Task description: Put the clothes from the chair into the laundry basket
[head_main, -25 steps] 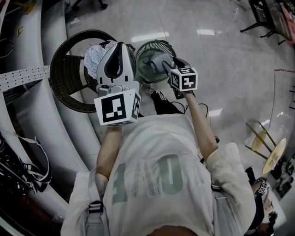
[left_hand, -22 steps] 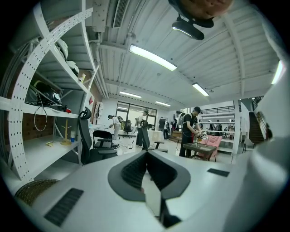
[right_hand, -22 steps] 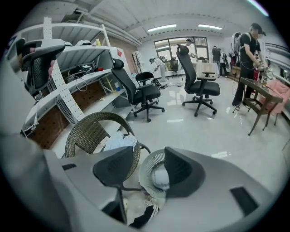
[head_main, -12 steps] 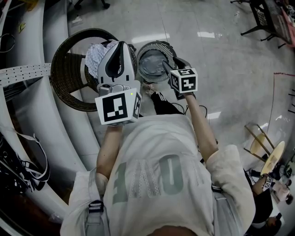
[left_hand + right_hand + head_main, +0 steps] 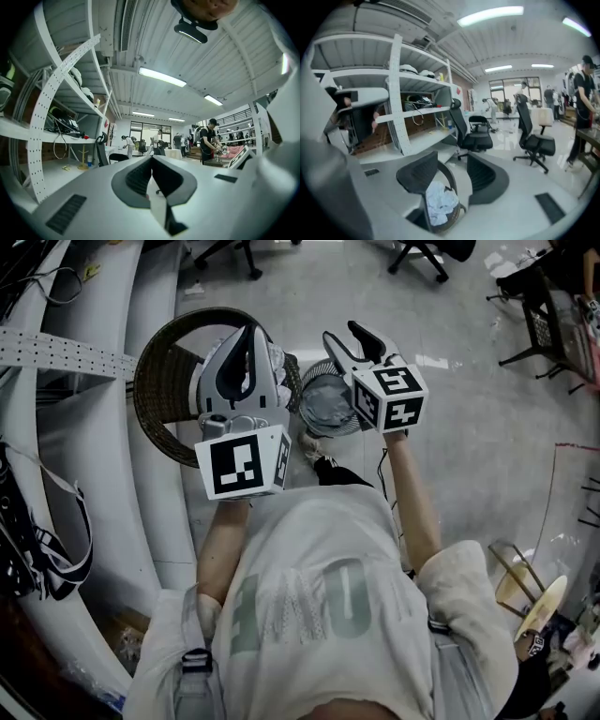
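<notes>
Clothes: one grey garment (image 5: 326,401) is lying in the laundry basket (image 5: 315,371), one white garment (image 5: 440,201) on the wicker chair (image 5: 159,395).
Right gripper (image 5: 343,332): is lifting off the basket since earlier, jaws apart, empty.
Left gripper (image 5: 251,329): jaws together, empty.

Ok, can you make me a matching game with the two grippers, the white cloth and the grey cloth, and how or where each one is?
Things:
1. left gripper
2. right gripper
3. white cloth
4. grey cloth

Places and states:
A. in the laundry basket
B. jaws apart, nothing between them
C. on the chair
D. jaws together

Pairs: 1-D, 2-B, 3-C, 4-A
</notes>
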Available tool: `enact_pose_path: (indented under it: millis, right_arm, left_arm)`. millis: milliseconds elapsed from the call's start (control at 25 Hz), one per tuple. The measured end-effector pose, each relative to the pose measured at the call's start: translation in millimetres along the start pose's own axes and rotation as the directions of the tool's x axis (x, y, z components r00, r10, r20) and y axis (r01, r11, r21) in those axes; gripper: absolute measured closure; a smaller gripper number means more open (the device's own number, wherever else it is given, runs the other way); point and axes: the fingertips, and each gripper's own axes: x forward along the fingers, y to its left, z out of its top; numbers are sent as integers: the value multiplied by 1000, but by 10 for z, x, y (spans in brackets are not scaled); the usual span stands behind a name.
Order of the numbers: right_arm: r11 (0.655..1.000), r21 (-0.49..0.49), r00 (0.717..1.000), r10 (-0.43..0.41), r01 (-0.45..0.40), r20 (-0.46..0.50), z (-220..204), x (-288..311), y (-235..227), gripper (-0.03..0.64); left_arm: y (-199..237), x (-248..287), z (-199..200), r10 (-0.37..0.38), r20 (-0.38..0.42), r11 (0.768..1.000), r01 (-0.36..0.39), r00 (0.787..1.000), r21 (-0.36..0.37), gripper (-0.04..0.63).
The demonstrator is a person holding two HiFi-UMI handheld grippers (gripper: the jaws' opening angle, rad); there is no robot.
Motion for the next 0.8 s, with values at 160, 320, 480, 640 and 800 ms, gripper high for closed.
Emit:
enact_pose_path:
  millis: [160, 320, 480, 640, 800]
  right_arm:
    - [992, -105, 978, 92, -74, 187, 813, -177, 762, 551]
    - [955, -268, 909, 223, -130, 353, 1408, -352, 1604, 585]
    - [914, -352, 843, 344, -200, 413, 1598, -498, 2307, 592]
    - [885, -379, 812, 422, -271, 404, 1616, -463, 2696, 594]
    - [867, -392, 803, 457, -307, 382, 1583, -424, 2856, 594]
  left_arm:
    - [334, -304, 280, 61, 49, 998, -62, 997, 13, 578]
    - [773, -642, 522, 170, 113, 984, -174, 979, 28, 578]
    - [1110, -949, 627, 241, 139, 968, -248, 960, 33, 578]
    - [1358, -1147, 660, 298, 150, 952, -305, 943, 21, 578]
    - [1492, -1244, 654, 328, 152, 942, -334, 932, 17, 578]
